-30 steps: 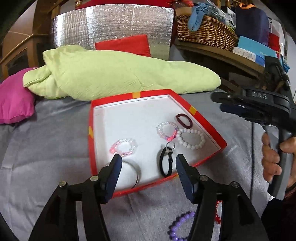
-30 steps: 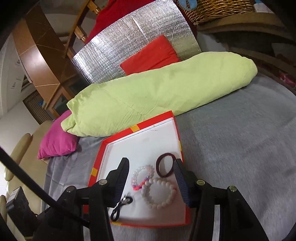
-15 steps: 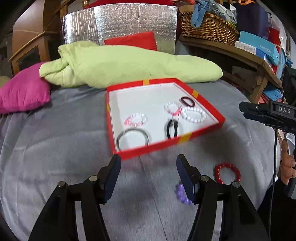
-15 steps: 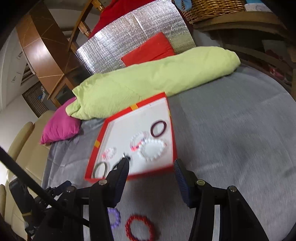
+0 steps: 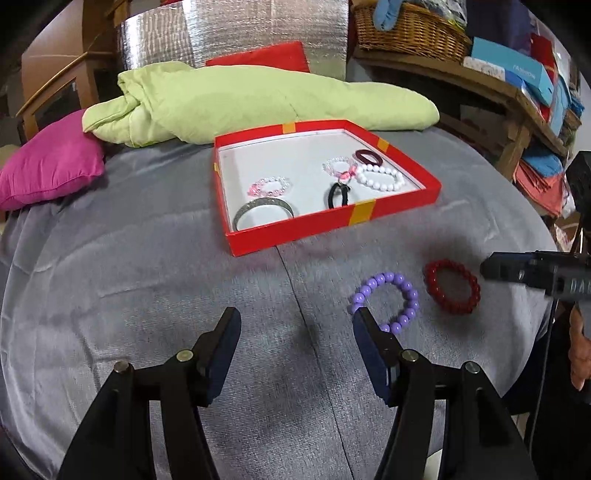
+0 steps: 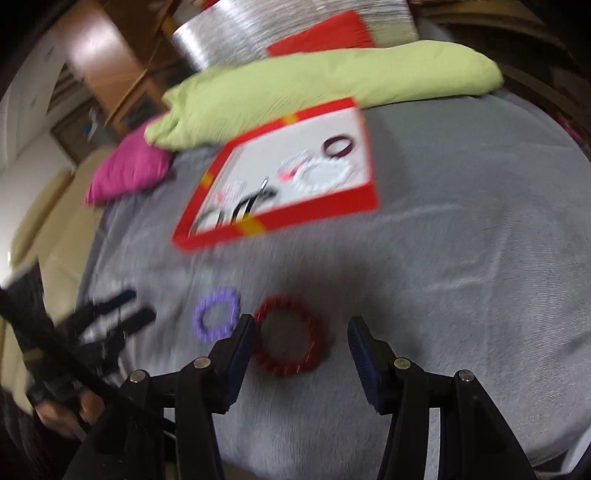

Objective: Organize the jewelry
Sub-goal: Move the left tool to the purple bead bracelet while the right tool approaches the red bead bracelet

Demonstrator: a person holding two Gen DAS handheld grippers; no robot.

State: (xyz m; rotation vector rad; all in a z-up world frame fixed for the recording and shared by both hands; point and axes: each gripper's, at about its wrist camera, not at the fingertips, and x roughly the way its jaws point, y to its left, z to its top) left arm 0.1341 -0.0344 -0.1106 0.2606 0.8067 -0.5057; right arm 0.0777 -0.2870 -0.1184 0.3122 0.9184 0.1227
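Note:
A red box (image 5: pixel 399 205) with a white inside lies on the grey cover and holds several bracelets, among them a white bead one (image 5: pixel 380 177) and a silver bangle (image 5: pixel 263 211). In front of it lie a purple bead bracelet (image 5: pixel 385 301) and a red bead bracelet (image 5: pixel 451 291). My left gripper (image 5: pixel 295 325) is open, empty, its right finger beside the purple bracelet. My right gripper (image 6: pixel 301 332) is open over the red bracelet (image 6: pixel 291 339), which shows between its fingers; the purple bracelet (image 6: pixel 217 313) lies left of it. This view is blurred.
A green rolled quilt (image 5: pixel 258 103) and a pink cushion (image 5: pixel 51 170) lie behind the box. A wooden shelf with a basket (image 5: pixel 410 27) and folded things stands at the right. Grey cover (image 5: pixel 147 266) spreads around the box.
Both grippers have pulled back from above the box toward the near side. The purple and red bracelets now lie in front of them. Both stay open and empty.

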